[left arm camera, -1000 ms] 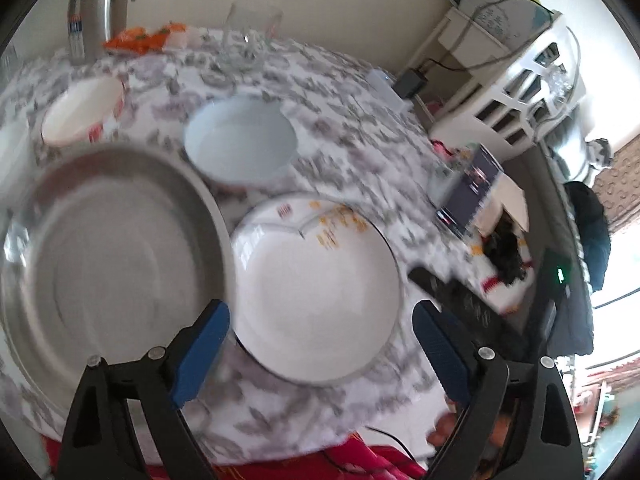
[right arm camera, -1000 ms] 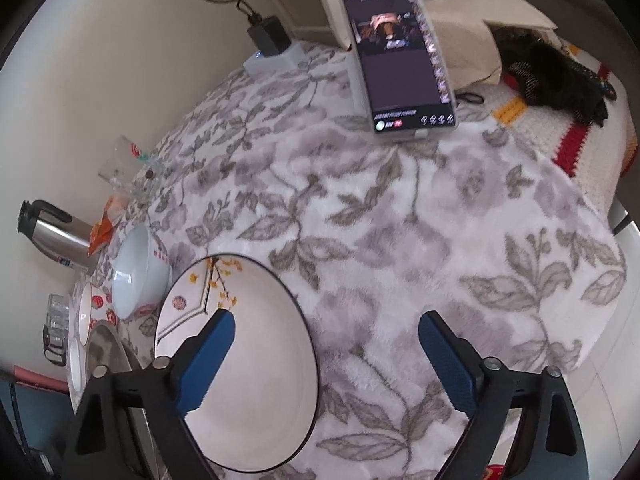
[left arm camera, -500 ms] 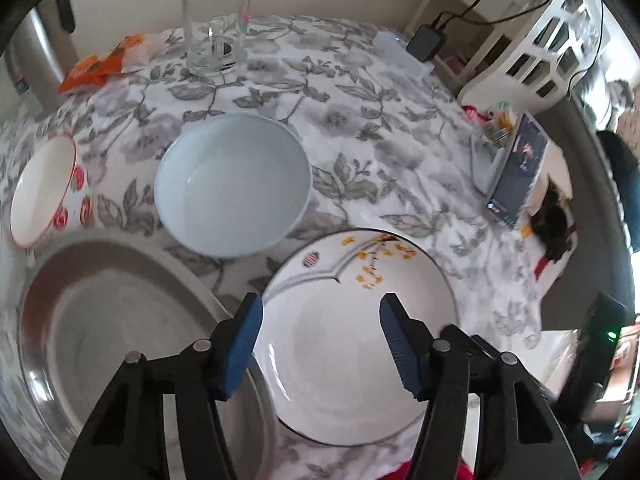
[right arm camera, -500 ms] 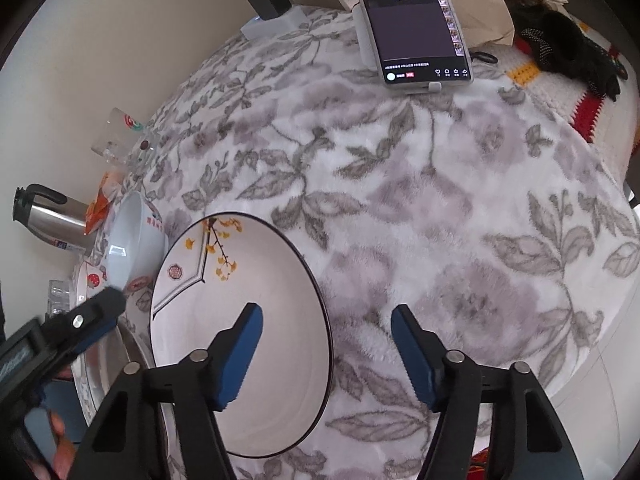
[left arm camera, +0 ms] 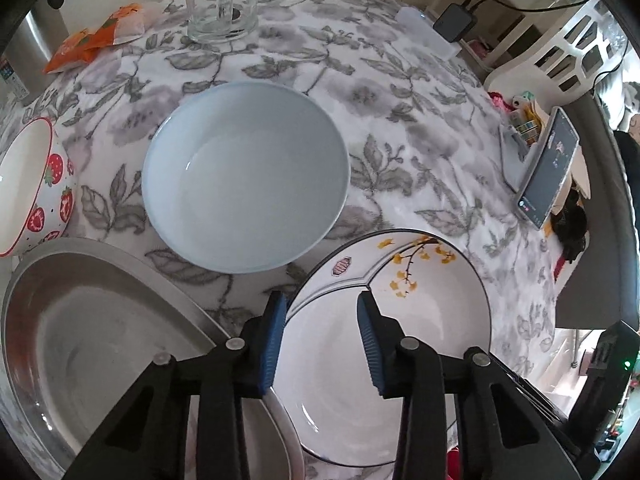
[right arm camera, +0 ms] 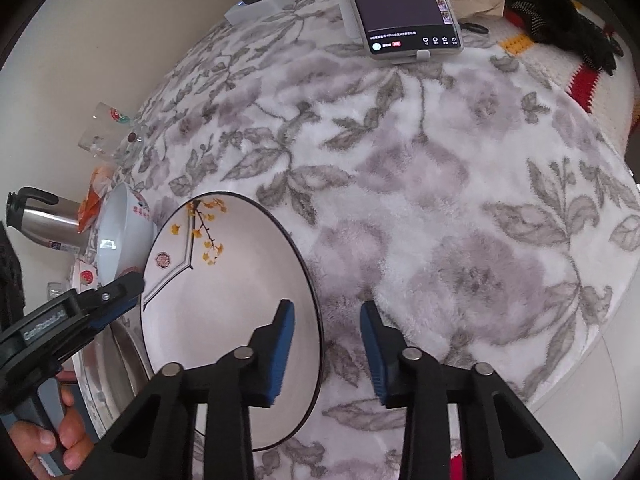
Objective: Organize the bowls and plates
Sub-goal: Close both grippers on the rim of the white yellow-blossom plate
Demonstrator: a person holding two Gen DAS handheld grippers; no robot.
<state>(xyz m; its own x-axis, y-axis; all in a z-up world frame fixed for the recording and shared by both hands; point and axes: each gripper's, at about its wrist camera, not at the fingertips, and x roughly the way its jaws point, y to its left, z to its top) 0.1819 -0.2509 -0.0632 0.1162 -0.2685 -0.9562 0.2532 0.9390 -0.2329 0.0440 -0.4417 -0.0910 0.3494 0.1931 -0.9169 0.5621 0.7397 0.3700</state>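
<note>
Left wrist view. Left gripper [left arm camera: 321, 312] low over the near-left rim of the white plate [left arm camera: 432, 332], blue pads apart, one pad [left arm camera: 273, 336] outside the rim, the other over the plate's inside. Gap between the pads clearly there, nothing pinched; whether either pad touches the rim, cannot tell. Plate flat on the flowered cloth [left arm camera: 400, 128], yellow sprig painted on its far side. Just beyond the plate, toward the wall: pale blue bowl [left arm camera: 244, 176], upright, close to the plate's rim, contact unclear. Left of the plate: big steel tray [left arm camera: 80, 320], its edge right beside the plate. Farther left of the plate, past the tray: strawberry bowl [left arm camera: 28, 184]. Well beyond the plate, near the wall: glass mug [left arm camera: 222, 4] and an orange packet [left arm camera: 96, 40]. Far right of the plate: phone [left arm camera: 548, 172] propped on a stand.

Right wrist view. Right gripper [right arm camera: 327, 320] over the right rim of the same plate [right arm camera: 224, 288], pads apart, left pad above the plate's inside, right pad above the cloth [right arm camera: 460, 200]. Nothing clamped. Left gripper [right arm camera: 120, 300] at the plate's left edge, held in a hand [right arm camera: 52, 436]. Beyond the plate's left side: blue bowl [right arm camera: 116, 240], steel flask [right arm camera: 44, 216], mug [right arm camera: 108, 132]. Far beyond the plate: phone [right arm camera: 404, 4], with a dark glove [right arm camera: 568, 28] to its right.
</note>
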